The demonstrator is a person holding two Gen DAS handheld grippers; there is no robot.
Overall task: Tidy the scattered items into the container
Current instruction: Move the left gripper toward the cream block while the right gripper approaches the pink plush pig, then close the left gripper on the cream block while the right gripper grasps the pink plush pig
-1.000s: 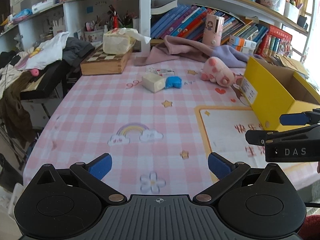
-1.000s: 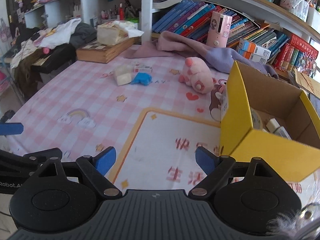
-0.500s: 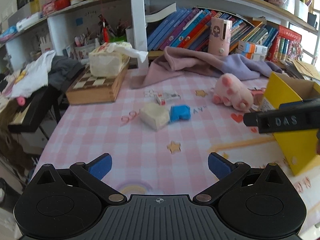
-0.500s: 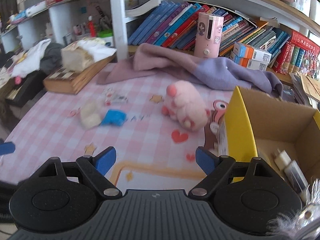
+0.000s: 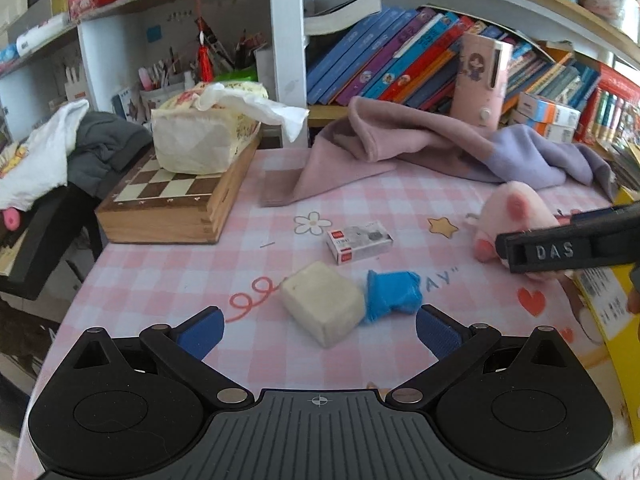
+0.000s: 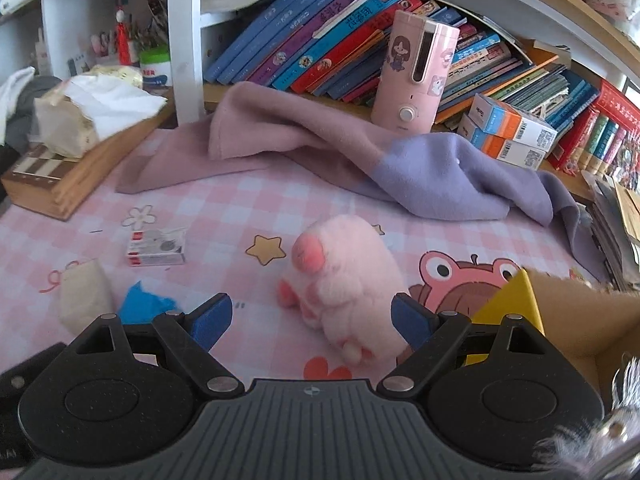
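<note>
From the left wrist, the left claw (image 5: 318, 330) is spread wide above a cream rectangular block (image 5: 323, 308) touching a crumpled blue wrapper (image 5: 393, 295) on the pink checked desk (image 5: 168, 280). From the right wrist, the right claw (image 6: 310, 320) is spread around a fluffy pink plush paw (image 6: 346, 280), pads not touching; the yellow cardboard box (image 6: 516, 304) sits just right.

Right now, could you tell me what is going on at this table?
A person is tidying loose items into the yellow box, a gripper in each hand. Both grippers are open and empty. The right gripper is lined up on the pink plush beside the box; the left gripper faces the beige block and blue wad. The small carton lies further back.
</note>
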